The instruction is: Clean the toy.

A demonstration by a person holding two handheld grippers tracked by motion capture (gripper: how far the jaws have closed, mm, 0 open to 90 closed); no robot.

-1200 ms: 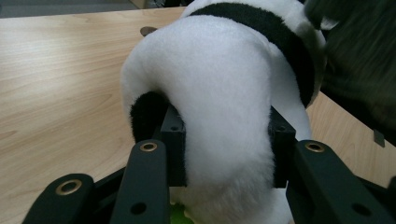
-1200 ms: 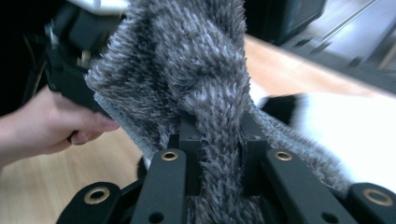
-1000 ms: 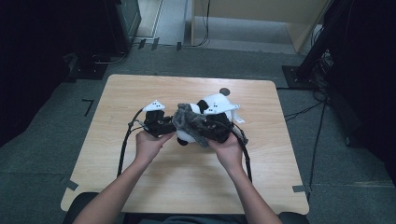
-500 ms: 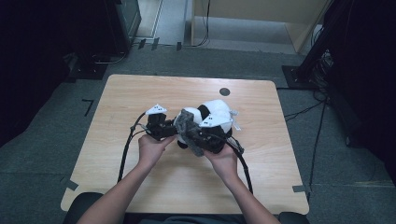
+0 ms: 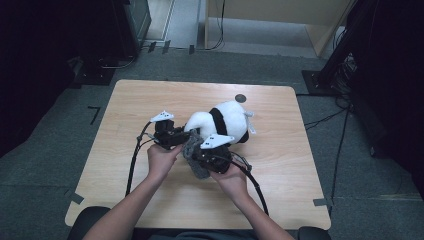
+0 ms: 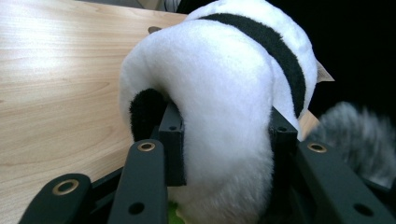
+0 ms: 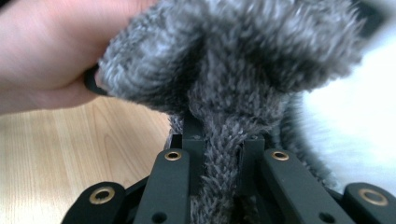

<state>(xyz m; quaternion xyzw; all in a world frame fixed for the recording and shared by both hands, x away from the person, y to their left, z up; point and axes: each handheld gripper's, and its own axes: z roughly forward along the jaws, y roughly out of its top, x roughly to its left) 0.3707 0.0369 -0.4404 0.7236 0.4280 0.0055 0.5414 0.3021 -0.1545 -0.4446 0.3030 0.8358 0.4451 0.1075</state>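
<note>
High view showed a wooden worktop with a person's two forearms coming in from its near edge, each hand carrying a hand-held gripper. A white plush toy with a black band, a panda, lay on its side near the middle of the worktop, and a grey furry cloth lay bunched against its near side, between the two hands. The left hand-held gripper met the left end of the panda, with its grey three-cornered plate on top and its black cable looping back along the left forearm. Left gripper view had both black jaws pressed into a rounded white part of the panda, one on each side, so the plush bulged between them; a black patch sat just beside the left jaw, and the grey cloth showed blurred at the right. The right hand-held gripper lay just below the panda, over the cloth. Right gripper view had its jaws drawn close together on a narrow fold of the grey cloth, which fanned out above them; the left hand was beside the cloth and the white plush lay at the right. A small dark round mark sat on the worktop beyond the panda.
</note>
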